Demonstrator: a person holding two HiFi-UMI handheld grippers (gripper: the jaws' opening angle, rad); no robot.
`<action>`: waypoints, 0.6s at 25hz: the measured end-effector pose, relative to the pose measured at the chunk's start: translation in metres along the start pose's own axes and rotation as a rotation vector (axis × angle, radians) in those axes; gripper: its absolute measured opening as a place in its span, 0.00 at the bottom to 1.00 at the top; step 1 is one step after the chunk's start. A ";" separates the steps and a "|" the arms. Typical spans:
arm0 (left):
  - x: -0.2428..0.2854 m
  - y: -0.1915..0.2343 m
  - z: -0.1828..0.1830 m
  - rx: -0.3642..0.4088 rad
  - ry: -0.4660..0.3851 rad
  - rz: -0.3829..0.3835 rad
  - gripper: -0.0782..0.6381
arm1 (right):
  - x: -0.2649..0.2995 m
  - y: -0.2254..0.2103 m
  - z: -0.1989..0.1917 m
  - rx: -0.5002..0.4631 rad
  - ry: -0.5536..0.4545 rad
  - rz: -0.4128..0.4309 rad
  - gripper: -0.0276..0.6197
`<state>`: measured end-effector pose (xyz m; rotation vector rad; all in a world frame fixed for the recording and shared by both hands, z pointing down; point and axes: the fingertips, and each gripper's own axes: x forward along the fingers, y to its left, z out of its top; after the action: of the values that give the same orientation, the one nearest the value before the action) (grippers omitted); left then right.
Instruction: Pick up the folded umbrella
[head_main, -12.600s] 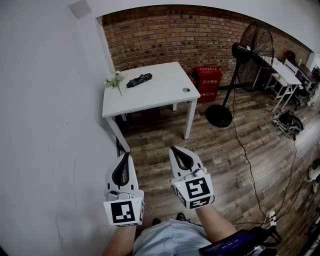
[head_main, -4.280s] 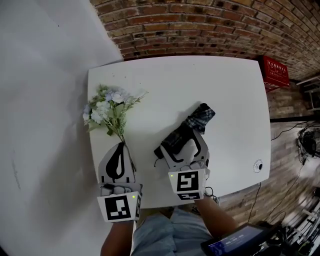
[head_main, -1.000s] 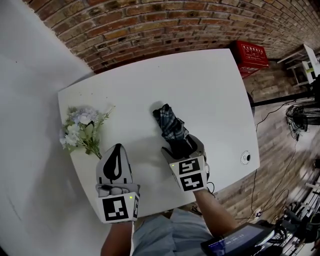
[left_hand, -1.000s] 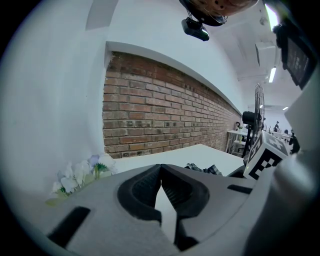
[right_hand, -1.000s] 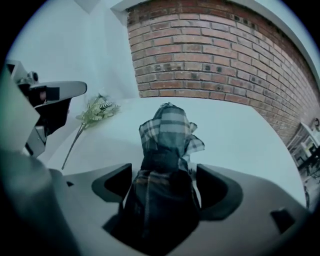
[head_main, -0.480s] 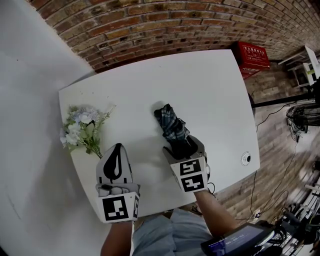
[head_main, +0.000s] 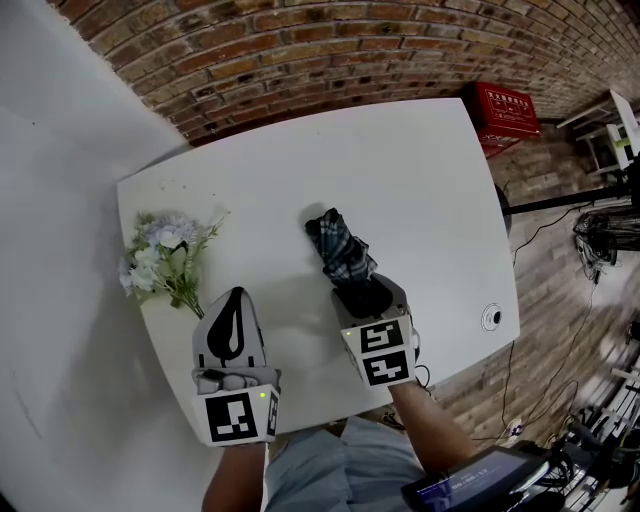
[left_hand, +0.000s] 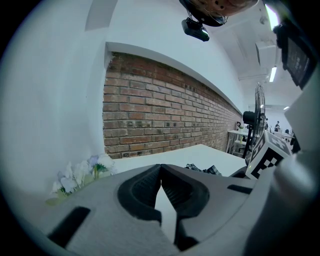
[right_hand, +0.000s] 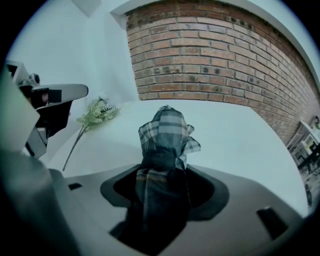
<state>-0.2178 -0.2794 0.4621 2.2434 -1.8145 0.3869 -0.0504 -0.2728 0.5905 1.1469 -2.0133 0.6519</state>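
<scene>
Now that the right gripper (head_main: 366, 292) has just squeezed its jaws onto the folded umbrella (head_main: 341, 250) near the front edge of the table (head_main: 430, 180), I'd say lifting comes next.

Three cameras covering one white table (head_main: 430, 170)
The head view is looking steeply down from above; the left gripper view is facing level toward the brick wall (left_hand: 165, 120); the right gripper view is sitting close over the folded umbrella (right_hand: 165, 145). All are sharing the flower bunch (head_main: 165, 250).

The right tongs (head_main: 367, 292) hide the folded umbrella's (head_main: 342, 252) near end (head view).
</scene>
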 end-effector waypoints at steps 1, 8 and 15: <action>0.000 -0.001 0.000 0.001 0.000 0.000 0.12 | 0.000 0.000 0.000 0.001 0.000 -0.001 0.44; -0.001 -0.001 0.000 0.002 -0.001 0.005 0.12 | 0.000 -0.002 0.000 0.003 -0.003 -0.003 0.39; -0.002 0.000 0.001 0.003 -0.004 0.008 0.12 | 0.000 -0.002 0.000 0.012 -0.014 -0.002 0.34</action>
<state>-0.2182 -0.2775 0.4605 2.2415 -1.8263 0.3877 -0.0486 -0.2740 0.5901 1.1630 -2.0222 0.6576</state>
